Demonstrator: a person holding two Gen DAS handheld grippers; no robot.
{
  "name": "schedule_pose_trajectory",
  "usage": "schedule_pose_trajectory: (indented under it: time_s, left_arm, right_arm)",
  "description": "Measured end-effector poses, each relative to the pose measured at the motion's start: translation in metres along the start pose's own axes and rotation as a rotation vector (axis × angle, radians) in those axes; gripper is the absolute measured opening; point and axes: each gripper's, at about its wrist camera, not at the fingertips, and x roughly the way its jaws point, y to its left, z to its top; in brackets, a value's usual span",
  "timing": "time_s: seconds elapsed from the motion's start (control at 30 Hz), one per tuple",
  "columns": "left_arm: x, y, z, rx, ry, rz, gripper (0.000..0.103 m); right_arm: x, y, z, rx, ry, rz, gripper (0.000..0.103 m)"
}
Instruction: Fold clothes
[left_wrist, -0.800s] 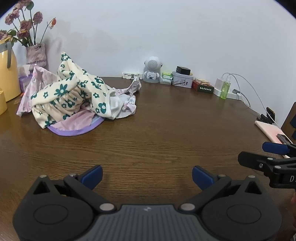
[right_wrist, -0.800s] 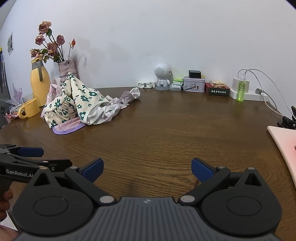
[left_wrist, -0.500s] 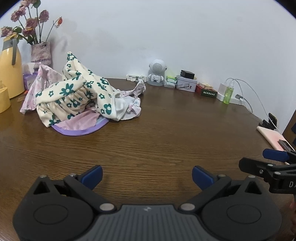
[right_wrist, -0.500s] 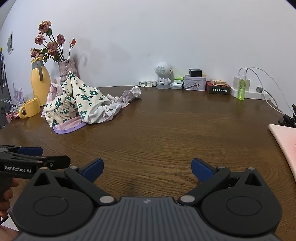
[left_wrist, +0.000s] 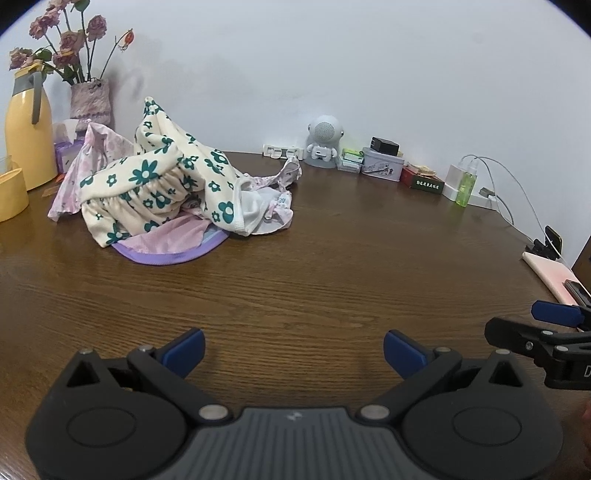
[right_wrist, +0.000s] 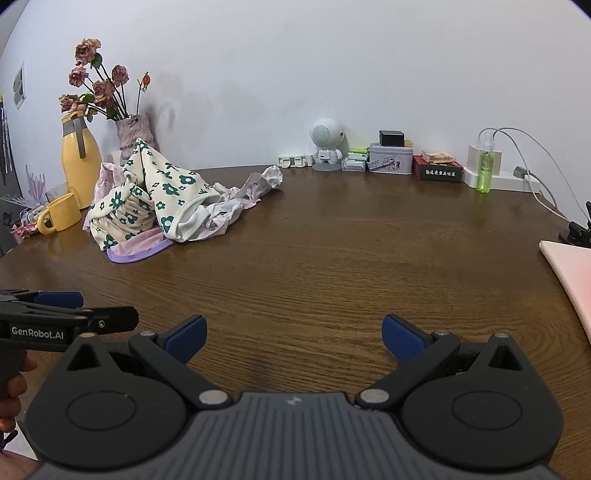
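A crumpled pile of clothes (left_wrist: 162, 192) lies at the far left of the brown wooden table (left_wrist: 314, 266): a cream garment with green flowers on top, pink and purple pieces under it. It also shows in the right wrist view (right_wrist: 162, 199). My left gripper (left_wrist: 293, 350) is open and empty, low over the table's near side, well short of the pile. My right gripper (right_wrist: 293, 334) is open and empty too, beside the left one. Each gripper shows at the edge of the other's view.
A yellow jug (right_wrist: 79, 158), a yellow mug (right_wrist: 59, 214) and a vase of dried roses (right_wrist: 133, 134) stand behind the pile. A small robot figure (right_wrist: 327, 147), tins, boxes, a charger and a green bottle (right_wrist: 485, 171) line the back wall. A pink pad (right_wrist: 572, 277) lies at the right edge.
The left gripper's view has shifted, so the pile sits more toward the middle and looks a little closer. The right gripper has barely moved. Both stay open.
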Motion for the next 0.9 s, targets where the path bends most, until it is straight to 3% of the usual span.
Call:
schedule_pose_trajectory:
  time_s: [0.9]
  left_arm:
    - [0.0010,0.0005,-0.0006,-0.001,-0.001,0.003,0.103]
  right_arm:
    - [0.0011,0.0012,0.0025,0.002,0.009,0.002,0.103]
